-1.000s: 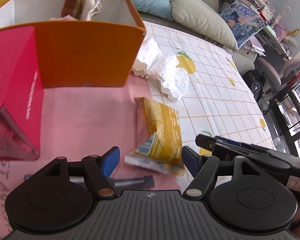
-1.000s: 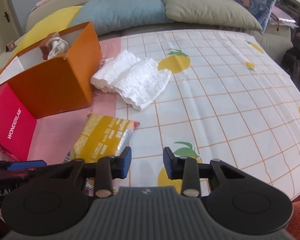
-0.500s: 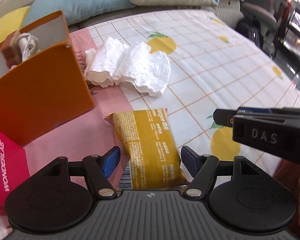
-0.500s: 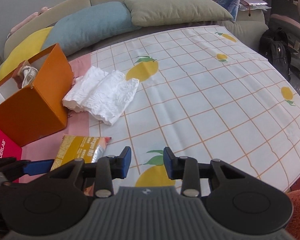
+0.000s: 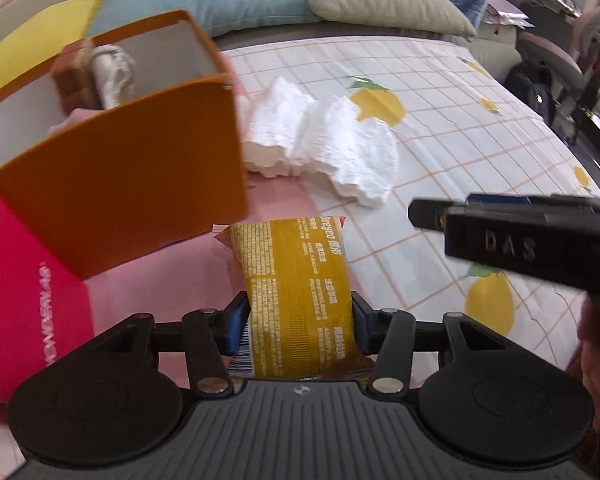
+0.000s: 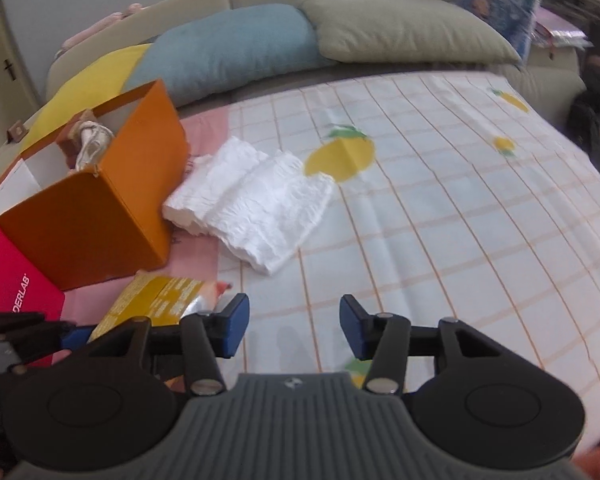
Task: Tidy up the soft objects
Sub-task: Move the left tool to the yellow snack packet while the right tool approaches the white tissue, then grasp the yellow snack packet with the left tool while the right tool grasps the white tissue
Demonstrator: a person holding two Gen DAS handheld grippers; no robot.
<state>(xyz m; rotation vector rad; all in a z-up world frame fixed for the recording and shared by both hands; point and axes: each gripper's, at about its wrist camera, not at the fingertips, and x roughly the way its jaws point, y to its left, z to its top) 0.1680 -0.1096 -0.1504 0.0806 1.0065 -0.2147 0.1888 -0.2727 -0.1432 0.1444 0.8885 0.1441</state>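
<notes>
A yellow soft packet lies on the pink cloth in front of the orange box. My left gripper is closing around its near end, and both blue pads touch its sides. In the right wrist view the packet sits at the lower left, beside the left gripper's fingers. My right gripper hovers over the checked sheet with its jaws opening and nothing between them. A white folded padded cloth lies to the right of the orange box.
The orange box holds a brown and a white soft item. A red box stands against its left side. Yellow, blue and grey pillows line the back. The right gripper's body juts in beside the packet.
My left gripper swung over the yellow packet and narrowed onto its sides. My right gripper's jaws spread wider and shifted toward the white cloth.
</notes>
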